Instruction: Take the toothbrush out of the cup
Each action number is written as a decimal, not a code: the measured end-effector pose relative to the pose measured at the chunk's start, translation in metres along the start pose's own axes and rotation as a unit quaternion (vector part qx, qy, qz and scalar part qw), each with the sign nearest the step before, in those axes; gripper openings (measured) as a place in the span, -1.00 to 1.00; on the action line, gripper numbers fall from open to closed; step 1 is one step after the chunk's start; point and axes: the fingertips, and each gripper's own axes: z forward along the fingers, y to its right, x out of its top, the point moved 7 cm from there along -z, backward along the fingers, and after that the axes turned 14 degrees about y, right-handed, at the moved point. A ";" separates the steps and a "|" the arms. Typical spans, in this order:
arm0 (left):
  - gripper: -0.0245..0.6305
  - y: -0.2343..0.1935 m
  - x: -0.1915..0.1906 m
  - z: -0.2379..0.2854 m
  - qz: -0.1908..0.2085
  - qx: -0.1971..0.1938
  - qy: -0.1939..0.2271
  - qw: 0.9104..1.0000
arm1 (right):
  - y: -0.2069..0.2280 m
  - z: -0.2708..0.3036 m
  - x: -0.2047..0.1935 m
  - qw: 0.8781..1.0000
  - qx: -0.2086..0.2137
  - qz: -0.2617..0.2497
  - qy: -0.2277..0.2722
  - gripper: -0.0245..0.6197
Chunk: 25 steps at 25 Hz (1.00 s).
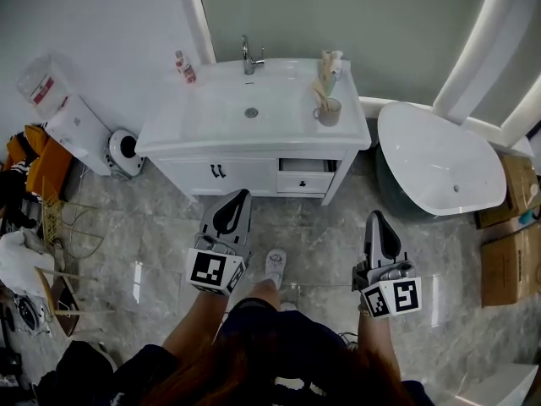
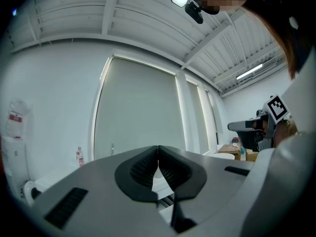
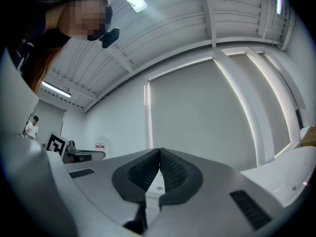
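Approach step: left gripper (image 1: 242, 194) and right gripper (image 1: 375, 216) well short of the counter (image 1: 254, 147) — both jaws closed, empty. Toothbrush (image 1: 319, 96) stands in cup (image 1: 329, 112), counter's right end. Next — close in, open jaws.

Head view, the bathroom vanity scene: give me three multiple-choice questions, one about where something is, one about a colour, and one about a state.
1. Where does the cup stand?
A. on the vanity top, right of the basin
B. on the vanity top, left of the basin
C. inside the basin

2. What colour is the vanity top?
A. black
B. white
C. wood brown

3. How do the left gripper and the right gripper stand?
A. both shut and empty
B. both wide open
C. one shut on the cup

Answers:
1 A, the head view shows the cup near the vanity top's right edge.
2 B, the whole top is plain white.
3 A, each gripper view shows its jaws together with nothing between them.
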 end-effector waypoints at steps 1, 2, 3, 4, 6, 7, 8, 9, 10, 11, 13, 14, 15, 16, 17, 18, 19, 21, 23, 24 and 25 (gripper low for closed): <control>-0.86 -0.006 -0.005 0.010 -0.003 -0.001 0.001 1.000 | 0.004 0.010 -0.003 1.000 -0.002 -0.002 -0.001 -0.88; -0.86 -0.013 -0.009 0.021 -0.006 -0.002 0.002 1.000 | 0.008 0.021 -0.006 1.000 -0.005 -0.004 -0.001 -0.88; -0.86 -0.020 -0.014 0.032 -0.007 -0.005 0.003 1.000 | 0.013 0.032 -0.009 1.000 -0.008 -0.007 0.000 -0.88; -0.86 -0.027 -0.019 0.045 -0.009 -0.008 0.004 1.000 | 0.018 0.044 -0.012 1.000 -0.010 -0.010 0.002 -0.88; -0.86 -0.043 -0.027 0.071 -0.011 -0.014 0.007 1.000 | 0.027 0.068 -0.018 1.000 -0.016 -0.017 0.004 -0.88; -0.86 -0.050 -0.030 0.083 -0.012 -0.018 0.008 1.000 | 0.031 0.080 -0.021 1.000 -0.019 -0.020 0.005 -0.88; -0.86 -0.058 -0.032 0.096 -0.012 -0.022 0.011 1.000 | 0.035 0.092 -0.024 0.999 -0.022 -0.022 0.006 -0.88; -0.86 -0.066 -0.033 0.108 -0.010 -0.025 0.015 1.000 | 0.040 0.105 -0.027 0.999 -0.025 -0.023 0.009 -0.88; -0.86 -0.075 -0.034 0.120 -0.009 -0.028 0.019 0.999 | 0.043 0.118 -0.030 0.999 -0.026 -0.024 0.012 -0.88; -0.86 -0.083 -0.035 0.132 -0.007 -0.030 0.023 0.999 | 0.046 0.130 -0.033 0.999 -0.028 -0.025 0.016 -0.88; -0.86 -0.099 -0.039 0.153 -0.008 -0.034 0.028 0.999 | 0.050 0.152 -0.038 0.999 -0.031 -0.028 0.020 -0.88; -0.86 -0.106 -0.041 0.163 -0.008 -0.037 0.028 0.999 | 0.052 0.161 -0.041 0.999 -0.035 -0.029 0.022 -0.88; -0.86 -0.113 -0.043 0.171 -0.010 -0.040 0.029 0.999 | 0.055 0.168 -0.043 0.999 -0.039 -0.030 0.024 -0.88; -0.86 -0.118 -0.047 0.179 -0.011 -0.044 0.029 0.999 | 0.057 0.175 -0.046 0.998 -0.044 -0.031 0.025 -0.88; -0.86 -0.123 -0.050 0.186 -0.013 -0.047 0.030 0.998 | 0.060 0.180 -0.048 0.998 -0.049 -0.034 0.024 -0.88; -0.87 -0.128 -0.053 0.192 -0.015 -0.050 0.030 0.998 | 0.062 0.185 -0.051 0.998 -0.053 -0.038 0.022 -0.88; -0.86 -0.132 -0.055 0.199 -0.017 -0.051 0.029 0.998 | 0.064 0.189 -0.054 0.997 -0.056 -0.043 0.017 -0.88; -0.86 -0.138 -0.062 0.209 -0.020 -0.052 0.024 0.998 | 0.067 0.195 -0.060 0.997 -0.060 -0.046 0.005 -0.88; -0.86 -0.141 -0.070 0.217 -0.026 -0.049 0.020 0.998 | 0.074 0.200 -0.064 0.997 -0.064 -0.043 -0.001 -0.88; -0.86 -0.142 -0.074 0.221 -0.028 -0.049 0.017 0.998 | 0.078 0.203 -0.066 0.997 -0.067 -0.041 -0.003 -0.88; -0.86 -0.143 -0.078 0.225 -0.030 -0.048 0.014 0.998 | 0.083 0.206 -0.068 0.997 -0.068 -0.040 -0.006 -0.88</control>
